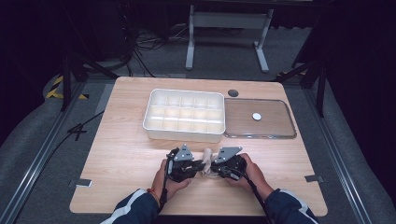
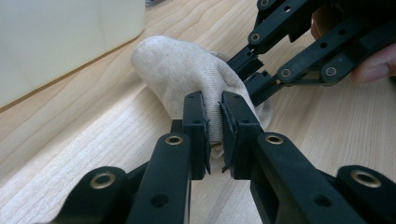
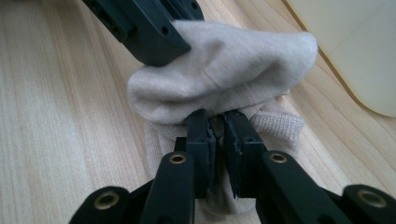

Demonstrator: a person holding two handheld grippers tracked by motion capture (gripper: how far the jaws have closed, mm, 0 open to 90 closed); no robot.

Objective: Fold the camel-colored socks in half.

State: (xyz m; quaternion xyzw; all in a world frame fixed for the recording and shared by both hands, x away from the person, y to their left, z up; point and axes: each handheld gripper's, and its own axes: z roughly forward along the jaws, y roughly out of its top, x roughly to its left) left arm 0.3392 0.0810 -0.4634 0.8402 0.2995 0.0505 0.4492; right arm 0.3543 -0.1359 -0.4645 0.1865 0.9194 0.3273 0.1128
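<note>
A: Start at the left. What is the left gripper [image 1: 195, 166] doing?

B: From the high view I can't tell much; it sits low on the pale wooden bench [image 1: 126, 154], held in a hand. Its own view settles it: the jaws are pinched on a fold of the beige knitted fabric sock [image 2: 187, 74], cloth bunched between the pads.

A: And where does the sock lie?

B: Between the two grippers, touching both. From above it is just a small pale lump [image 1: 206, 158] where their tips meet. The left gripper view shows its rounded end bulging beyond the jaws, towards the white plastic compartment box [image 2: 65, 42].

A: The right gripper [image 1: 212, 168]?

B: Its jaws are also nipped on the sock, on a lower layer near the ribbed cuff [image 3: 275, 126], which the high view does not resolve. The left gripper grips the upper fold just beyond.

A: Anything further off?

B: Beyond both grippers stands the box [image 1: 184, 114]; beyond the right gripper, beside the box, lies a clear flat lid [image 1: 259, 119] bearing a small white disc [image 1: 256, 116].
</note>
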